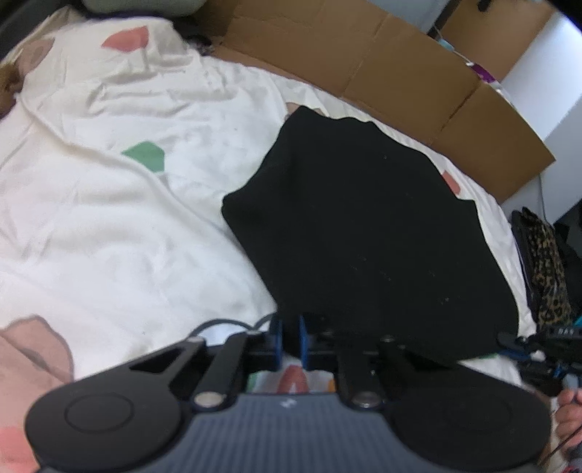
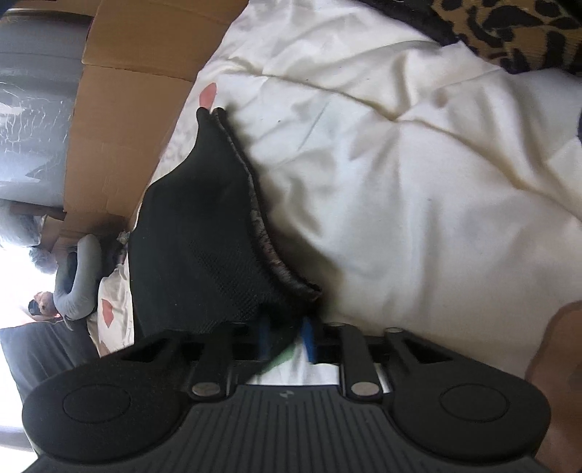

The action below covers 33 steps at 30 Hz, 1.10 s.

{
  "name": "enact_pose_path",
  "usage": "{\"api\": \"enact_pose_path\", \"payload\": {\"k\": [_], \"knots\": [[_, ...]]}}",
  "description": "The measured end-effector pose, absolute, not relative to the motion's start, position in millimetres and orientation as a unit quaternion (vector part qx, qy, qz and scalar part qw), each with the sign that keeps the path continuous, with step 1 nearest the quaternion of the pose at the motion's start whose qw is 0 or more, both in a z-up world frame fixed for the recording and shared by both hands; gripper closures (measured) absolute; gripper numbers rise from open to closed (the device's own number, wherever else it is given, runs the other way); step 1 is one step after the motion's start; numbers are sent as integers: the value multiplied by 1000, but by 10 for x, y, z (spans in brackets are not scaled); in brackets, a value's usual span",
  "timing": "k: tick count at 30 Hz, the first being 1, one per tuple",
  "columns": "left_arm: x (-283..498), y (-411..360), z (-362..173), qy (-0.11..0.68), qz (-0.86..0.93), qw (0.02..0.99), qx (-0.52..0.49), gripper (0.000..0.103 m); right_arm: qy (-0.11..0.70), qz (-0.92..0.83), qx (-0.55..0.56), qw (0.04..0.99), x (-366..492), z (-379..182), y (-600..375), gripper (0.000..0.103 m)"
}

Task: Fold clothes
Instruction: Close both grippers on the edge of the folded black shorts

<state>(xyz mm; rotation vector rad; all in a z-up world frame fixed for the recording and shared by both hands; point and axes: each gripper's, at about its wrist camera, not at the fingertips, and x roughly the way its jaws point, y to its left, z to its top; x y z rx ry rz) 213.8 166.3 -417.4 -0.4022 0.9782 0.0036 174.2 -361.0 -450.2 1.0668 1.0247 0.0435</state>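
**Black garment pinched at its near edge by both grippers**

Black cloth, a dark garment (image 1: 367,233), lies spread on the white quilt (image 1: 120,225) of a bed, its surface smooth and its outline lumpy. Its near edge runs down between the blue-padded fingers of the left gripper (image 1: 290,344), whose jaws are pressed close together on the fabric. From the right wrist view the same garment (image 2: 196,233) rises as a tilted sheet, with a lighter, textured hem along its right border; its lower corner is caught between the fingers of the right gripper (image 2: 285,336), which are drawn in tight and nipping the cloth.

In the left wrist view the right gripper (image 1: 538,349) shows at the right of the garment, just beside its near corner, with part of a hand (image 1: 569,414) below it.

Around the garment the quilt is creased and printed with pink and green patches; a green patch (image 1: 145,154) sits to the left of the black cloth, well apart from it. Beyond the garment's far edge, flattened brown cardboard (image 1: 382,62) stands along the side of the bed. To the right of the garment, off the quilt's edge, is a leopard-print item (image 1: 545,265). In the right wrist view, leopard-print fabric (image 2: 509,29) lies on the quilt, well apart from the garment.
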Motion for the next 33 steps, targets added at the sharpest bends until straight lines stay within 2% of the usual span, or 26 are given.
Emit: {"api": "enact_pose_path", "payload": {"k": [5,10,12,13,14,15,16,17,18,19,29,30,32,33], "knots": [[2118,1679,-4077,452,16,878,-155,100,456,21,481,748,1718,-4406,-3624,98],[2093,1709,-4038,446,6,881,-158,100,449,25,473,757,1741,-4331,-3679,99],[2064,1744,-4045,452,4,875,-176,96,456,27,471,754,1748,-4350,-3683,96],[2052,1773,-4068,456,3,869,-192,92,461,26,472,751,1751,-4375,-3685,94],[2036,1782,-4083,456,-6,867,-199,80,466,24,477,745,1742,-4408,-3685,90],[2019,1788,-4098,456,-15,866,-206,72,470,21,483,739,1731,-4443,-3684,81],[2002,1795,-4112,455,-25,864,-213,64,470,25,486,736,1725,-4459,-3674,79],[2006,1771,-4125,458,-28,864,-208,62,470,30,489,734,1720,-4472,-3662,72],[2013,1743,-4138,462,-30,863,-201,62,469,36,493,732,1715,-4485,-3650,65],[2020,1729,-4163,467,-32,861,-200,62,469,41,496,730,1710,-4498,-3639,64],[2153,1760,-4307,457,-51,860,-220,63,429,36,548,717,1740,-4665,-3648,66],[2156,1776,-4322,456,-52,859,-227,66,423,35,554,716,1744,-4680,-3649,67],[2164,1811,-4344,458,-51,854,-241,92,418,33,557,717,1760,-4690,-3641,72],[2167,1830,-4356,461,-52,850,-250,92,417,32,559,716,1773,-4698,-3641,83]]}}
